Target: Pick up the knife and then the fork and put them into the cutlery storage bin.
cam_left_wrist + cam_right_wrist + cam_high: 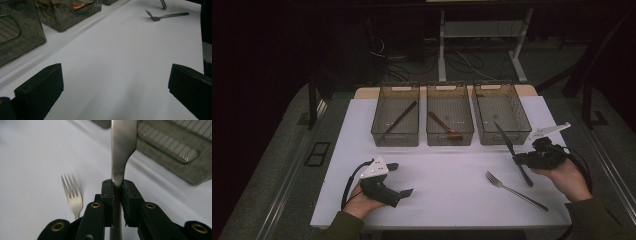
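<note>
Right gripper view puts the knife (123, 147) straight ahead of me, its neck pinched between the fingers (130, 195) of my right gripper (117, 187), blade rising toward the wall of a bin. From the high view the knife (512, 145) is lifted off the bench near the right edge, slanting up toward the front of the right bin (503, 112), which looks empty so far. I judge this the carry stage: the pick is made, the drop is not.

Just beside it, the fork (514, 190) lies flat on the white bench (447, 200) near the front right corner, untouched. That one is left to do.

Further out, the left bin (395, 114) holds a long dark stick, perhaps a chopstick (401, 119), and the middle bin (449, 114) holds a brown wooden spoon (444, 126), so two kinds seem sorted already.

My left gripper (399, 179) rests near the front left corner of the bench, fingers (40, 87) wide apart with nothing between them. Roughly, I'd call the sorting past halfway: knife to place, fork to follow.
</note>
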Demonstrator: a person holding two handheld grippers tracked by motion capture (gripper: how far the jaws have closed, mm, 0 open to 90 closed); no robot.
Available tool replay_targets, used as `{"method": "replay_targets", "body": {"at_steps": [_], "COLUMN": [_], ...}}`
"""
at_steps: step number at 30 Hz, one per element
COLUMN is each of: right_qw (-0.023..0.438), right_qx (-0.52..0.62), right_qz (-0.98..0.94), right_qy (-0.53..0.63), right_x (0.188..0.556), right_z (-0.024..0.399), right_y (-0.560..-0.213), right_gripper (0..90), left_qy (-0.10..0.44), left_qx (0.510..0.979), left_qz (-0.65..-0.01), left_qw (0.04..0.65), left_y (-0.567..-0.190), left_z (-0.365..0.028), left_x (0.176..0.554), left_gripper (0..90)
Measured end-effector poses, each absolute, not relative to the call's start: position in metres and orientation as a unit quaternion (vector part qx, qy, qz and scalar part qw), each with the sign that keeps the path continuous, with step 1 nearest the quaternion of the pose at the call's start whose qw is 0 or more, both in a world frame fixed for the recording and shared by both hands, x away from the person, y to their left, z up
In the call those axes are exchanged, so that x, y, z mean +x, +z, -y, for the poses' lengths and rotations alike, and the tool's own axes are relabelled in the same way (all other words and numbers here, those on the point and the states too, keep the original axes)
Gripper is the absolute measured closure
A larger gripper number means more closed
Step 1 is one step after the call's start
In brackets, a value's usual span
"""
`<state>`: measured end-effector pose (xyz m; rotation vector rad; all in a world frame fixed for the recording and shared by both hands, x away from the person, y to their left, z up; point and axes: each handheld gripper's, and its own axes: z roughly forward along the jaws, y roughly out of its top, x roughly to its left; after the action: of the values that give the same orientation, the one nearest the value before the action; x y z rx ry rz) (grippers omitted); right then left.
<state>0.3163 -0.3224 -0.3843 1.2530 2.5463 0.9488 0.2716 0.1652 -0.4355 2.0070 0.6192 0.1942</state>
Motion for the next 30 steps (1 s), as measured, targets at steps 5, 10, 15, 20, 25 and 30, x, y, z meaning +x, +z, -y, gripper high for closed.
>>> {"method": "replay_targets", "body": {"at_steps": [5, 10, 15, 20, 25, 30], "right_qw": [0.085, 0.1, 0.108, 0.114, 0.124, 0.133], "right_qx": [0.421, 0.421, 0.427, 0.432, 0.435, 0.438], "right_qz": [-0.825, -0.806, -0.791, -0.783, -0.777, -0.771], "right_qy": [0.367, 0.403, 0.424, 0.433, 0.438, 0.443], "right_x": [0.318, 0.32, 0.322, 0.324, 0.328, 0.334], "right_z": [0.331, 0.339, 0.347, 0.351, 0.351, 0.35], "right_y": [-0.38, -0.376, -0.373, -0.368, -0.361, -0.356], "right_gripper": [79.1, 79.1, 79.1, 79.1, 79.1, 79.1], "left_qy": [0.08, 0.08, 0.081, 0.081, 0.08, 0.08], "left_qx": [0.827, 0.827, 0.828, 0.828, 0.828, 0.829], "left_qz": [-0.256, -0.256, -0.256, -0.257, -0.258, -0.257], "left_qw": [0.494, 0.494, 0.493, 0.493, 0.492, 0.49], "left_y": [-0.436, -0.436, -0.436, -0.436, -0.436, -0.436], "left_z": [-0.165, -0.165, -0.165, -0.165, -0.165, -0.165], "left_x": [0.272, 0.272, 0.272, 0.273, 0.273, 0.273], "left_gripper": [0.0, 0.0, 0.0, 0.0, 0.0, 0.0]}}
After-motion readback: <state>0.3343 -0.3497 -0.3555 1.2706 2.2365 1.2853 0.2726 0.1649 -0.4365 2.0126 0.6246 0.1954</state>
